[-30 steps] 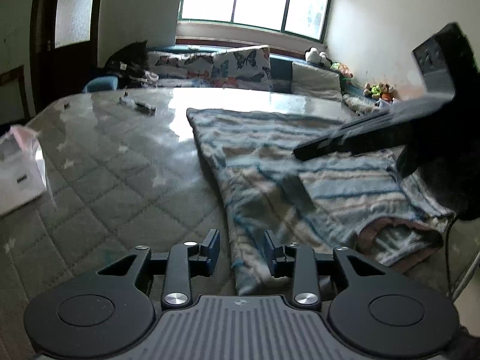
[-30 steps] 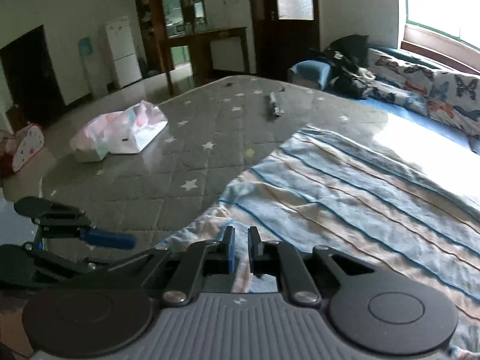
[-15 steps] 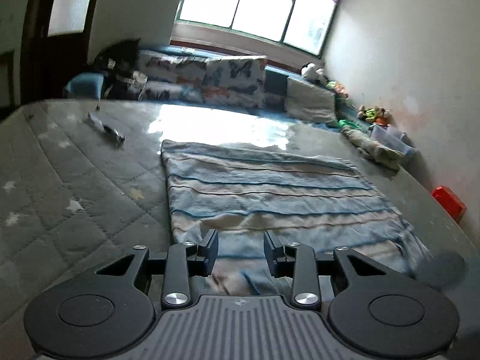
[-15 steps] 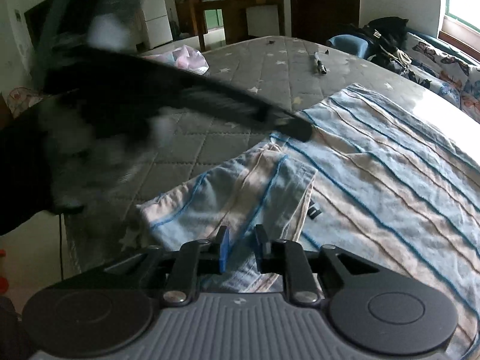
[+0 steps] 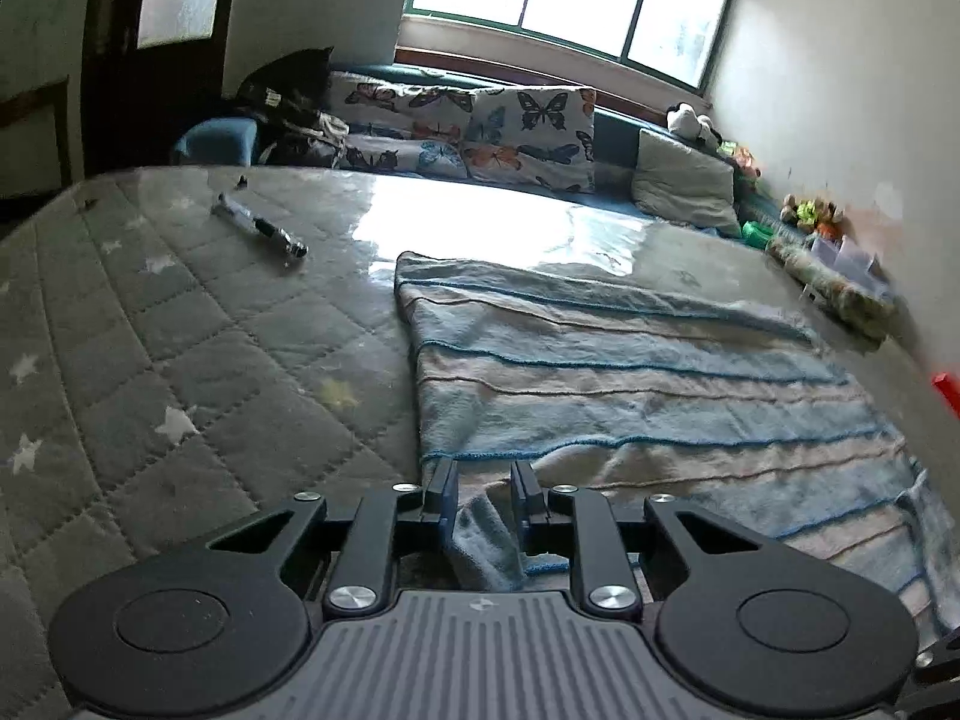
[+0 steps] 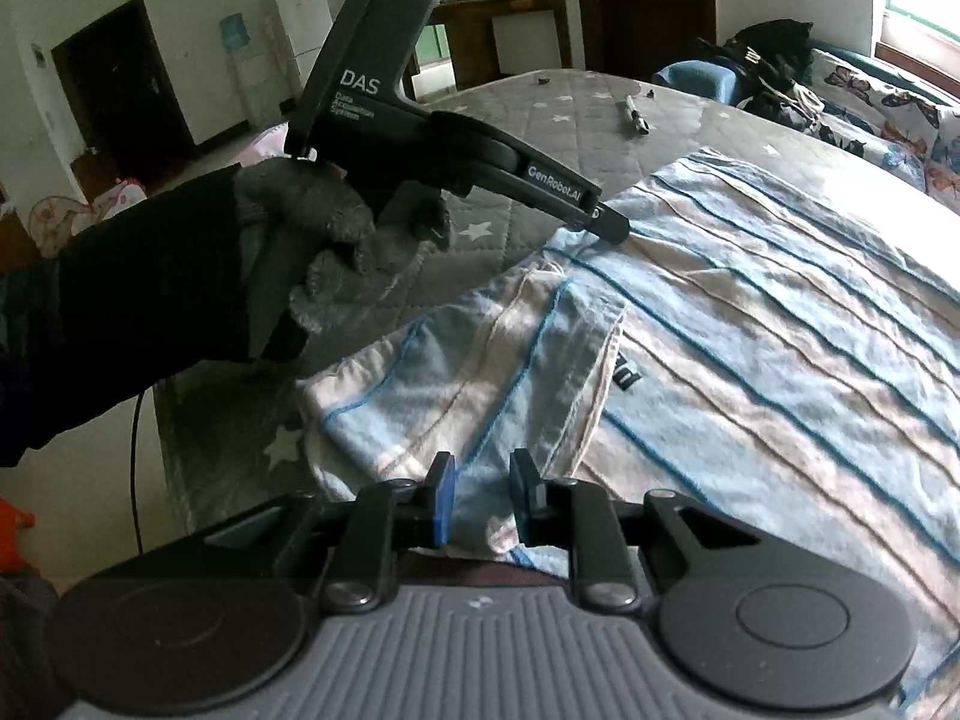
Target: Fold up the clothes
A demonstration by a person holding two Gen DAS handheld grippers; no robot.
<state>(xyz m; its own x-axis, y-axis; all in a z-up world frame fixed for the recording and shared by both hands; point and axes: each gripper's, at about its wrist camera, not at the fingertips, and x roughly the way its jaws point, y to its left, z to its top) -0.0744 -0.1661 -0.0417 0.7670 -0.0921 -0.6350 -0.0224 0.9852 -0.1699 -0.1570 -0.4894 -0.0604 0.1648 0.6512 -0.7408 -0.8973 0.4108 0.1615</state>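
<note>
A blue-and-beige striped garment (image 5: 630, 372) lies spread flat on a grey quilted bed (image 5: 180, 360). My left gripper (image 5: 484, 480) is at its near left edge. Its jaws are closing, and a raised fold of the cloth fills the gap between the pads. In the right wrist view a gloved hand (image 6: 336, 240) holds that left gripper (image 6: 609, 225), whose tip pinches the garment (image 6: 750, 312) where the sleeve (image 6: 480, 360) folds back. My right gripper (image 6: 483, 495) hangs over the sleeve's end. Its jaws stand a little apart, the cloth lying loose between and under the fingers.
A dark pen-like object (image 5: 261, 228) lies on the bed at the far left. Butterfly-print pillows (image 5: 522, 138) line a bench under the window. Toys and boxes (image 5: 840, 264) sit along the right wall. The bed's near corner (image 6: 180, 420) drops to the floor beside the sleeve.
My left gripper has swung across to the garment's near edge and narrowed its jaws around a fold. The right gripper's jaws have widened slightly, and the sleeve now lies folded back.
</note>
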